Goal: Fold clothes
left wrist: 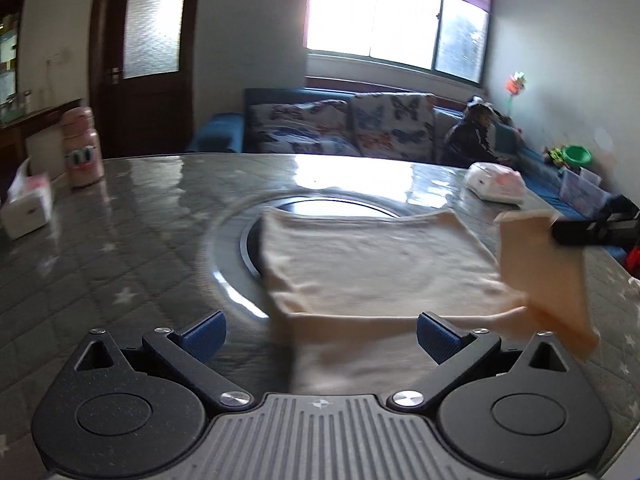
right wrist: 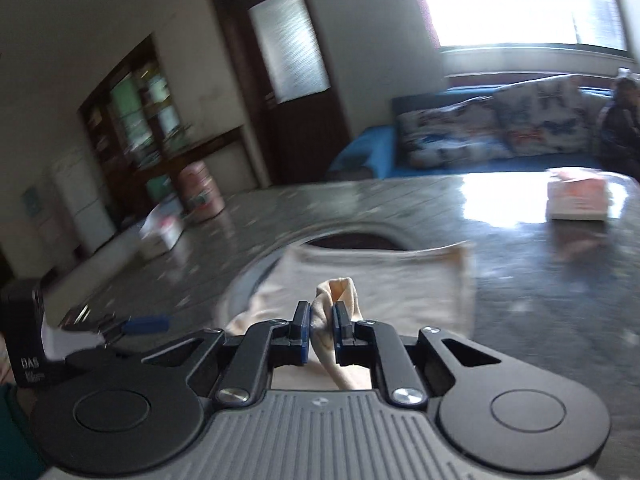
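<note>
A cream garment (left wrist: 376,264) lies flat on the grey quilted table (left wrist: 120,240), partly over a round inset. My left gripper (left wrist: 320,334) hovers at its near edge, open, with nothing between its blue pads. My right gripper (right wrist: 322,322) is shut on a bunched corner of the garment (right wrist: 336,292). In the left wrist view the right gripper (left wrist: 560,230) comes in from the right and holds that flap (left wrist: 540,272) lifted above the table. One blue pad (right wrist: 146,324) of the left gripper shows at the left of the right wrist view.
A pink bottle (left wrist: 82,148) and a tissue box (left wrist: 28,204) stand at the table's far left. A white packet (left wrist: 496,186) lies at the far right. Behind the table are a blue sofa (left wrist: 320,128) with a seated person (left wrist: 472,136), a dark door and a bright window.
</note>
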`<state>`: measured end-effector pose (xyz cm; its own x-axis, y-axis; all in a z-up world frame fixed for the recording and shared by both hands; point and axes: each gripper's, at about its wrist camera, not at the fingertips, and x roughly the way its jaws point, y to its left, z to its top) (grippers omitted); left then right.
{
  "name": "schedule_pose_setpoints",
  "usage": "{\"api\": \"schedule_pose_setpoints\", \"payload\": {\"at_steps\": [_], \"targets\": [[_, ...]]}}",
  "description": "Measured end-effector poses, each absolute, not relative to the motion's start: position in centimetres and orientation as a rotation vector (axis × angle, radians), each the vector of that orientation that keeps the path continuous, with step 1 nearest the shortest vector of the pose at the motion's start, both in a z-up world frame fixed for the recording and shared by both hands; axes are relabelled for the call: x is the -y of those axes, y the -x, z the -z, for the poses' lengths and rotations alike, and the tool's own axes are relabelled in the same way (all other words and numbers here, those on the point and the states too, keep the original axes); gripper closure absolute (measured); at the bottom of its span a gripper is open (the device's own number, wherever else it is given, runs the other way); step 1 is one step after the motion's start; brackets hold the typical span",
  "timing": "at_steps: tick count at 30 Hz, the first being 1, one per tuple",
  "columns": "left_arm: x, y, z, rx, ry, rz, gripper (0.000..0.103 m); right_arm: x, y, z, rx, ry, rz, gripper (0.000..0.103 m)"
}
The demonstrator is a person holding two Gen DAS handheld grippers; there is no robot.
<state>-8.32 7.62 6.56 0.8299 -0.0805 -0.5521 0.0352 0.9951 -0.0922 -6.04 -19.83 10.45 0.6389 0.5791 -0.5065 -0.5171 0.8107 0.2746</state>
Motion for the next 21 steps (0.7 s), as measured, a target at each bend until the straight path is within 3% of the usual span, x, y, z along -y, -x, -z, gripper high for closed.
{"api": "schedule_pose_setpoints", "payload": {"at_steps": [3, 6, 9, 13, 21], "targets": [[-8.5, 8.6, -6.5, -0.587, 0.094, 0.044, 0.000, 16.3, 6.2, -9.1, -0.657, -0.073, -0.690, 0.093], [-8.8, 8.8, -6.3, -0.587, 0.112, 0.041, 0.000, 14.8, 6.4, -8.1, -0.683, -0.071, -0.738, 0.083], [-8.4, 8.8, -6.3, -0.589, 0.106, 0.057, 0.001, 15.1, 7.3, -8.2, -0.670, -0.057, -0.757, 0.082], [-7.1, 8.6, -6.4, -0.586, 0.086, 0.116, 0.002, 17.6, 8.1, -9.0, -0.637, -0.018, -0.707, 0.073], [-2.9, 8.0, -4.8, -0.626, 0.005, 0.242, 0.017, 26.2, 9.5, -6.5, -0.715, 0.015, -0.463, 0.072]]}}
